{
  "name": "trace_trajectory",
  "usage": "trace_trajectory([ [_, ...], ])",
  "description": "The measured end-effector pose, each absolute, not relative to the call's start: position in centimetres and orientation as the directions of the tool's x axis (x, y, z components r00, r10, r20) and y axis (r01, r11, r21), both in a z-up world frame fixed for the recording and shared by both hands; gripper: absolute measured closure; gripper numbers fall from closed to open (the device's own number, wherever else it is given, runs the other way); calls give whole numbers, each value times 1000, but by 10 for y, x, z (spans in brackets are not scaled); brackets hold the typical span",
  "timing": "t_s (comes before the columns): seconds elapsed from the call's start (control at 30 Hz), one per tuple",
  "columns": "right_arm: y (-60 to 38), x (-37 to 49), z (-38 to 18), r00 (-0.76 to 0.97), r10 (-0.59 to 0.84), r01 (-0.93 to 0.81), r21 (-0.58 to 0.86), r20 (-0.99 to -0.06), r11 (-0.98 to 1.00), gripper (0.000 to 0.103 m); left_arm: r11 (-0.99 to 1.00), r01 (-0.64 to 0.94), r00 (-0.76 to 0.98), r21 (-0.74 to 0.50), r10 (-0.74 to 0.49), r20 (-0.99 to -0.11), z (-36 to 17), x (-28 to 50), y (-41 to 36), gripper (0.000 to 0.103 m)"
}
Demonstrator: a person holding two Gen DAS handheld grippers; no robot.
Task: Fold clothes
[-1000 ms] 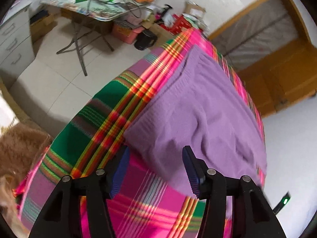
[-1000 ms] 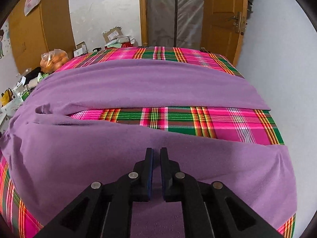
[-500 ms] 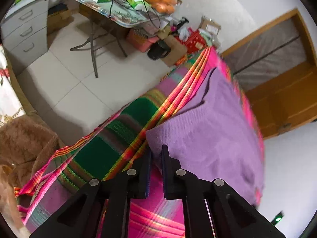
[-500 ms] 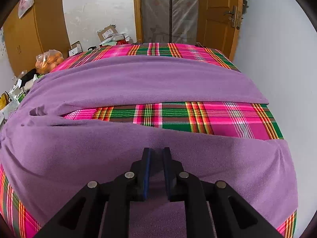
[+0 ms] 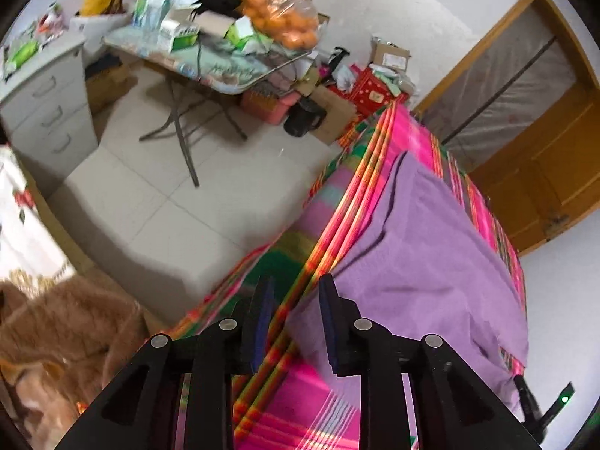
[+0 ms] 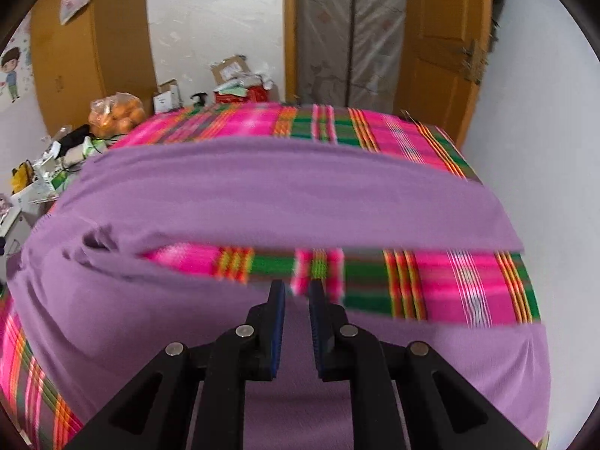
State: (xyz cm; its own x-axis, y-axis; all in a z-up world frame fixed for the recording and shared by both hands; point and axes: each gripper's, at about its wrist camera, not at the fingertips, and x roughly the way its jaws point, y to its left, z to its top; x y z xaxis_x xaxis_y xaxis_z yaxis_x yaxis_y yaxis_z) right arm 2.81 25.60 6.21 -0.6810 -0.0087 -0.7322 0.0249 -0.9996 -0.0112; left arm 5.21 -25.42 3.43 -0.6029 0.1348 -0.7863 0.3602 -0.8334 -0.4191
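While the purple garment (image 6: 262, 195) lies spread across the plaid bedspread (image 6: 412, 285), its long axis runs crosswise to the right gripper (image 6: 296, 292), in 2 bands with a strip of plaid showing between them. The near band passes directly under that gripper's fingers, and the far band lies ahead of it across the strip. The right gripper's jaws stand a little apart with nothing visibly pinched between the pads; the frame is blurred, so whether cloth sits lower in the jaws cannot be told.

In the left wrist view, the left gripper (image 5: 294, 292) is parted and empty, hovering over the bed's edge. The garment's near corner (image 5: 318, 322) lies just to the right of its right finger (image 5: 330, 318), touching or nearly so; the cloth stretches away up and to the right along the bed.

By this reading, the left gripper is nearer a free corner, and a grasp would call for a small shift to its right before closing. The right gripper already sits over the near band's edge.
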Motion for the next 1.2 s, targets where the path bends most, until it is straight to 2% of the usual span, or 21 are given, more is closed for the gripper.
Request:
trace_trajectory([
  [0.03,251,23,69,-689,-15,43,-20,-724,-999,88,-846,343,-607,-409,134,-784,41,46,-253,77],
  [0.1,240,11,82,-706,-30,85,-42,-708,-996,79,-876,302,-614,-378,124,-779,54,31,-245,77],
  [0.17,225,-4,94,-718,-46,129,-68,-695,-989,75,-918,232,-624,-323,114,-773,67,11,-231,72],
  [0.23,210,-21,101,-719,-70,172,-79,-692,-982,74,-945,147,-625,-292,140,-768,76,-12,-214,66],
  [0.43,164,-90,95,-661,-138,272,-65,-738,-960,74,-966,-87,-583,-245,248,-774,84,-82,-160,66],
  [0.6,128,-140,71,-604,-150,320,-66,-782,-945,74,-960,-204,-509,-192,272,-817,70,-140,-122,66],
  [0.67,117,-155,61,-592,-152,333,-69,-791,-940,74,-956,-226,-491,-188,278,-826,62,-159,-114,66],
  [0.83,99,-187,36,-543,-157,351,-53,-825,-935,74,-977,-195,-471,-89,173,-865,33,-199,-107,66],
  [1.03,95,-204,25,-533,-163,357,-46,-830,-933,74,-977,-151,-466,-153,207,-860,21,-217,-115,66],
  [1.2,100,-219,26,-501,-197,372,-5,-843,-928,66,-978,-166,-482,-128,194,-855,23,-220,-112,66],
])
